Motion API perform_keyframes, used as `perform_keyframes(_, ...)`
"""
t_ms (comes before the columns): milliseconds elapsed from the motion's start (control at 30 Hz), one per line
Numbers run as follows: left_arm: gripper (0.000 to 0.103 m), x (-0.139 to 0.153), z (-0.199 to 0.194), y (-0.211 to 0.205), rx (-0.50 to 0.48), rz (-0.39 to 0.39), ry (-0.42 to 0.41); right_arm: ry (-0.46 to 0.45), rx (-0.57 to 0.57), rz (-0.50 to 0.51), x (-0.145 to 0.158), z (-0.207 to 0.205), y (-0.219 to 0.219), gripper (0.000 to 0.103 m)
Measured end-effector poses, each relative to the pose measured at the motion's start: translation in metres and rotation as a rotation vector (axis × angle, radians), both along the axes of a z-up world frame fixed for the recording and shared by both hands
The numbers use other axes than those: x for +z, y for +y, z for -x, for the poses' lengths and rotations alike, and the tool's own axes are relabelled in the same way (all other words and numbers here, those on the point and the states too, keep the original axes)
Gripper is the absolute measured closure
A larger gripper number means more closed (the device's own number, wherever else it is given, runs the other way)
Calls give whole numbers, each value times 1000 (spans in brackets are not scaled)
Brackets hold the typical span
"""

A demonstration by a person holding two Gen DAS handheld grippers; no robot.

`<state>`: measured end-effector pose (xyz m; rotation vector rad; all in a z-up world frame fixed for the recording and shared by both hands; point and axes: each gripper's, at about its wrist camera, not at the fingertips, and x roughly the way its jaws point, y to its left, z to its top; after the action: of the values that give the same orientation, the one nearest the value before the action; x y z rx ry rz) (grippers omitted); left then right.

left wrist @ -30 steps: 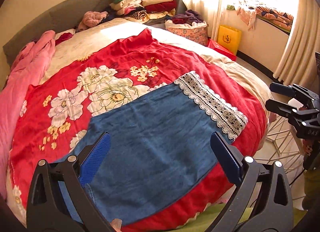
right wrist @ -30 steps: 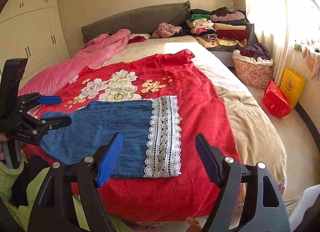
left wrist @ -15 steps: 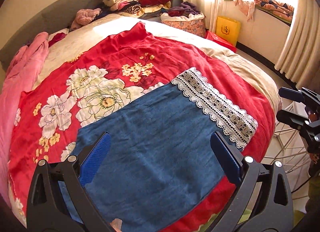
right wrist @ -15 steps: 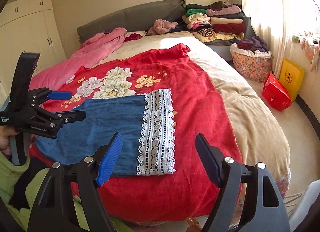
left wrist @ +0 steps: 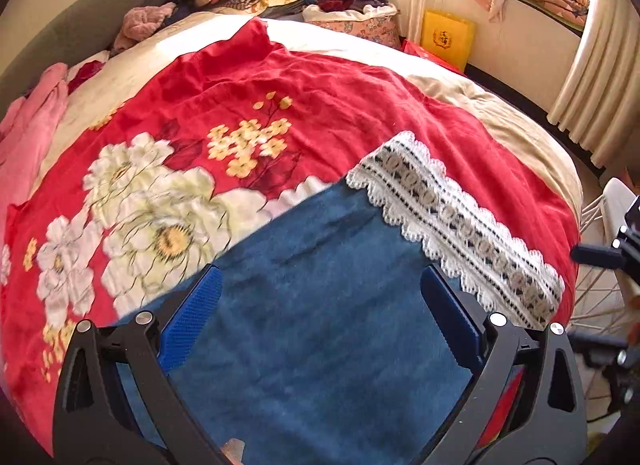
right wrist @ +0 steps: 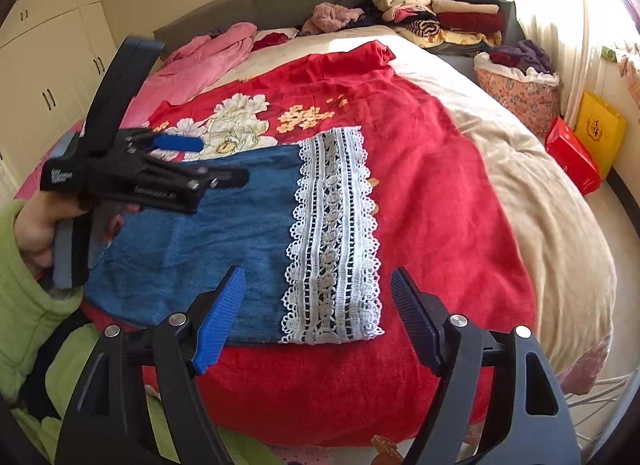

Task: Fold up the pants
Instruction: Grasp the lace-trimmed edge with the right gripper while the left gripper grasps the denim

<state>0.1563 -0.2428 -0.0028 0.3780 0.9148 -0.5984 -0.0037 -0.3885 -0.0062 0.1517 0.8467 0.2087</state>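
Right wrist view is showing the right claw (right wrist: 316,317) standing wide open and gripping nothing, hovering over the near lace-trimmed hem corner of the blue denim pants (right wrist: 208,233), which are lying flat on the red floral blanket (right wrist: 432,201) covering the bed. Further left, the left claw (right wrist: 200,161) is also gaping empty above the waist end. Judging from this, each claw should be pinching one near-edge corner, both layers together, before lifting evenly across.

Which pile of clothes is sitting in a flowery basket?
The purple and dark red heap beside the bed sits in the flowery basket; the bigger folded stack rests by the headboard instead.
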Motion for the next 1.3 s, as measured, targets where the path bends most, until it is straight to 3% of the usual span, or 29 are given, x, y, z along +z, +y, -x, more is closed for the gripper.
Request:
perform_keyframes(333,10,-30,-53,-16,32,48,103,84,-26,-68,-36,-20,-6,29)
perform_keyframes(367,10,-35,-56,-17,30,61,117,93,-26,-78,-40,-21,-6,32)
perform_keyframes(400,10,-40,-56,-18,23,65,125,94,-18,-87,-42,-21,-5,46)
perform_keyframes(433,11,-43,-55,-20,13,66,129,88,-12,-88,-40,-20,-3,51)
perform_keyframes(500,21,-47,-50,-24,-10,65,121,61,2,-108,-35,-19,-2,61)
perform_keyframes(533,32,-46,-49,-25,-19,72,120,55,3,-117,-34,-19,-2,61)
perform_keyframes(667,57,-43,-44,-30,-44,97,133,83,-2,-127,-43,-28,0,61)
perform_keyframes(733,75,-44,-40,-34,-65,84,123,83,-2,-135,-45,-30,0,61)
perform_keyframes(800,86,-45,-36,-36,-67,56,104,78,6,-142,-43,-31,1,72)
perform_keyframes(933,92,-43,-37,-32,-66,69,107,42,40,-142,-27,-27,10,79)
perform_keyframes(1167,96,-20,-41,9,-22,258,172,-54,165,-96,13,-18,55,79)
perform_keyframes(1300,96,-4,-38,37,12,303,156,-90,254,-51,30,-20,93,79)
